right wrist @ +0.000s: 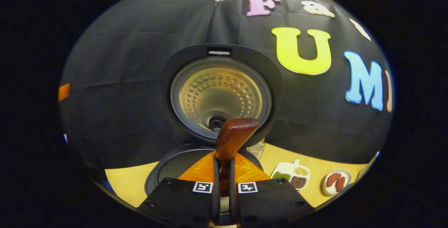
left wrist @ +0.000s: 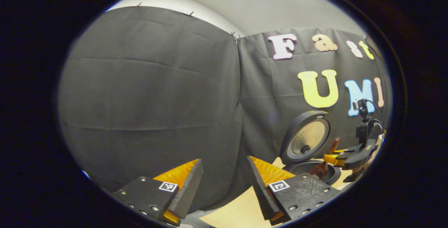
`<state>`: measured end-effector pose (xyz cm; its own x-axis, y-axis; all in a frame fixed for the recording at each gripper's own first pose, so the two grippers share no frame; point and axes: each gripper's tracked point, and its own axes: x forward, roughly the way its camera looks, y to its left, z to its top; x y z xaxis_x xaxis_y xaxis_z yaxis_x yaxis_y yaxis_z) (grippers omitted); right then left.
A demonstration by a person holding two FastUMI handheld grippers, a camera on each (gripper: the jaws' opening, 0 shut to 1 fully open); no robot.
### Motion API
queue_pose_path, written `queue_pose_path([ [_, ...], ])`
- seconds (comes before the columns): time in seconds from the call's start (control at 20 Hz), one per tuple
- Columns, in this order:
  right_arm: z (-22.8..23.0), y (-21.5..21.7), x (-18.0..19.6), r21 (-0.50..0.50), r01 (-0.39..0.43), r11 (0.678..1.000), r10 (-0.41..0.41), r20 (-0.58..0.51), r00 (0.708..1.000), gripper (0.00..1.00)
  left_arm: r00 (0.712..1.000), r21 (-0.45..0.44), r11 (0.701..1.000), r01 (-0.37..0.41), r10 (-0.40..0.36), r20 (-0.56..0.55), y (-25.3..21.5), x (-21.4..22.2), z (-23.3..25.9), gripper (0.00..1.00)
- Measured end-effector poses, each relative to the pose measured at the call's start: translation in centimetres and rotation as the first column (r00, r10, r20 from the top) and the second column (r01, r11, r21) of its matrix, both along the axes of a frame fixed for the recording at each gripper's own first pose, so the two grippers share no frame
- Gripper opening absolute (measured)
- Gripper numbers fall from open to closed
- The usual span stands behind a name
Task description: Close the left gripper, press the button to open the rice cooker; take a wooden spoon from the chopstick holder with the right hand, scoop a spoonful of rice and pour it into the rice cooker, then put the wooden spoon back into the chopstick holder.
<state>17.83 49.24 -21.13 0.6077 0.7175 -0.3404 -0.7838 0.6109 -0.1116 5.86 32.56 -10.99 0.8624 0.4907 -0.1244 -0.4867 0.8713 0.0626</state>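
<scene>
Left gripper: fingers wide apart, holding nothing, above the surface edge.
Right gripper: clamped on the wooden spoon, over the rice cooker rim.
Lid: raised upright behind the pot.

Creased black cloth wall clipped up all around, pale grey ceiling above, light yellowish wooden surface below.
</scene>
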Motion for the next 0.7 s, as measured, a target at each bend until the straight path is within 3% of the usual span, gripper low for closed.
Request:
queue_pose_path([
  [0.15,0.9,0.4,-0.7,-0.065,-0.048,0.997,0.057,0.142,0.988,0.12,1.0,0.004,1.0,-0.01,0.01,0.014,0.4,-0.1,0.2,0.77],
  [0.2,1.2,0.8,-0.9,-0.083,-0.062,0.995,0.076,0.184,0.98,0.12,1.0,0.0,1.0,-0.01,0.01,0.012,0.4,-0.1,0.0,0.81],
  [0.45,2.6,1.7,-1.8,-0.153,-0.103,0.983,0.151,0.348,0.925,0.12,1.0,0.002,1.0,-0.009,0.009,0.026,0.6,0.2,0.4,0.77],
  [0.55,3.1,1.5,-1.9,-0.123,-0.107,0.987,0.141,0.319,0.937,0.12,0.999,0.003,1.0,0.001,-0.001,0.032,0.7,0.2,0.7,0.77],
  [0.7,4.0,0.9,-1.4,0.0,-0.076,0.997,0.075,0.159,0.984,0.12,0.999,0.004,1.0,0.028,-0.028,0.031,0.4,0.7,1.0,0.78],
])
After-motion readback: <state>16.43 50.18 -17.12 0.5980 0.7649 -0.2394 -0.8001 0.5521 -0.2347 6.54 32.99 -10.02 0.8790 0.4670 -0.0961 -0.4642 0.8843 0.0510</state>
